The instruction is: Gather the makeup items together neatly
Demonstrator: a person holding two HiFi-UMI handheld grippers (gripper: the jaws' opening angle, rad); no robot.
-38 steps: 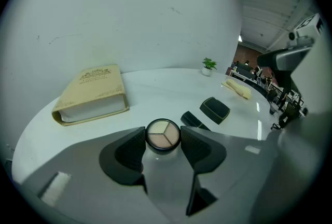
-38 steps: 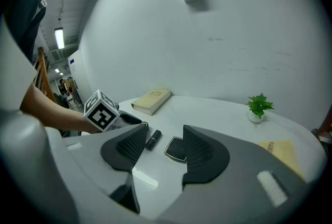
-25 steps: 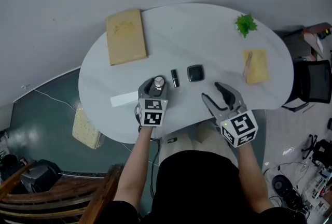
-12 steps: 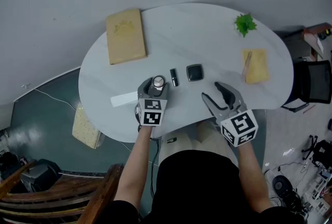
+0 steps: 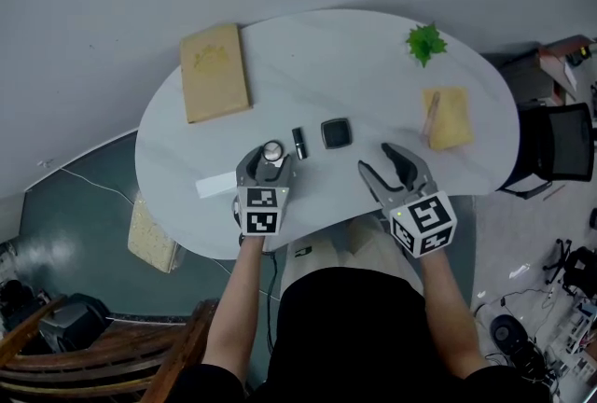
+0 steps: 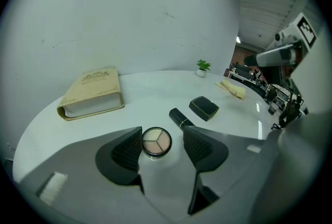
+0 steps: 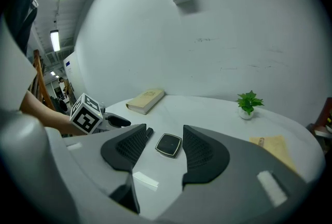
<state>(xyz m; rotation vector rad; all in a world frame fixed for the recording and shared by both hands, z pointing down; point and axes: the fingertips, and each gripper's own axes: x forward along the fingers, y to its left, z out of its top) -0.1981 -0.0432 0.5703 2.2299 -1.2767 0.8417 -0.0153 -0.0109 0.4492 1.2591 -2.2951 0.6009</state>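
The left tool [image 6: 162, 137] has just been opening its jaws wide around the round black eyeshadow palette [image 6: 156, 141]; the right tool [image 7: 165, 137] is hovering open.

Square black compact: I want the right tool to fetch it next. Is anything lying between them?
Nothing visible does. Only bare white table separates the open right tool from the compact, which lies straight ahead of its jaws. The lipstick tube lies left of the compact, off that line.
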